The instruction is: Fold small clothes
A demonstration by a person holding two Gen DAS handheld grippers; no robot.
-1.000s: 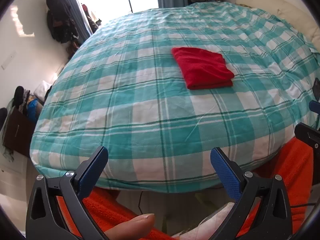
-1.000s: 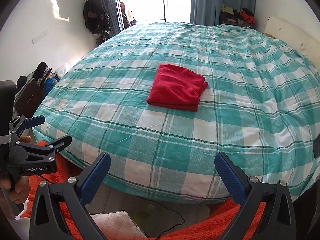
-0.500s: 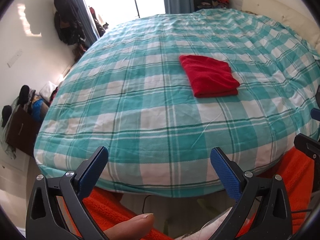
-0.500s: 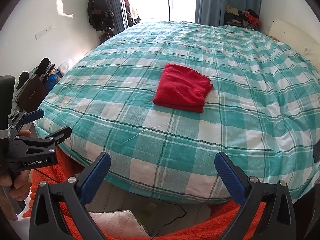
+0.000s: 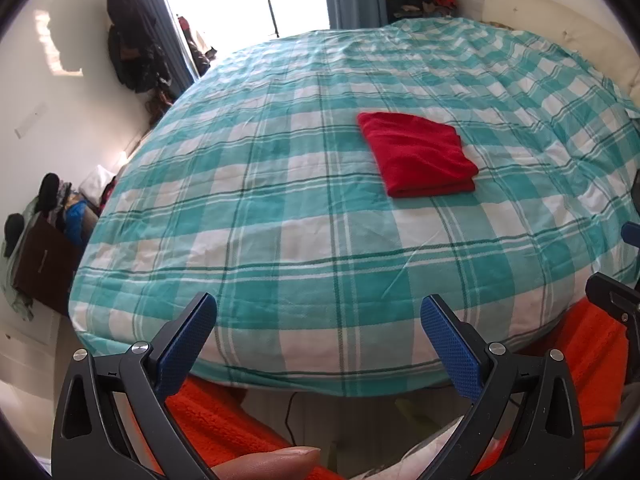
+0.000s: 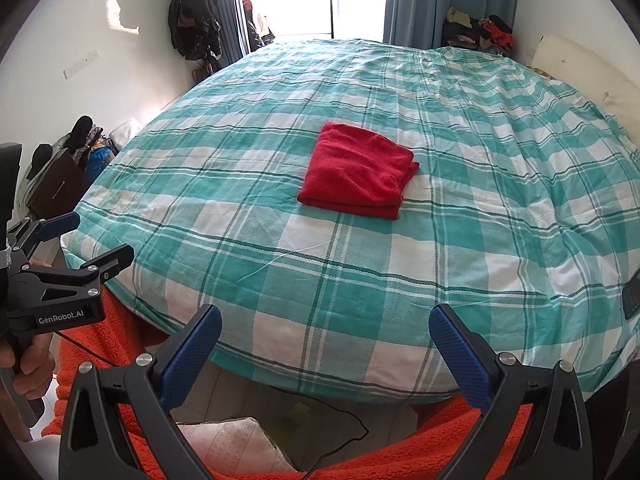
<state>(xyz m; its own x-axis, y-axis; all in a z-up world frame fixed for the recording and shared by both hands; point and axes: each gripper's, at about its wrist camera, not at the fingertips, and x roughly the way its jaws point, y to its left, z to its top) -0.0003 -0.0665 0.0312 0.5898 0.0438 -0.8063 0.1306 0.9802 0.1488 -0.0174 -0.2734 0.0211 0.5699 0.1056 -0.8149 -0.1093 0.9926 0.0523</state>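
Right wrist view shows me the red cloth (image 6: pixel 357 171) folded mid-bed (image 6: pixel 500 200), well apart from both tools. My left tool (image 5: pixel 319 344) and right tool (image 6: pixel 325 352) gape wide, empty. Reaching back risks snagging a layer and undoing the fold.
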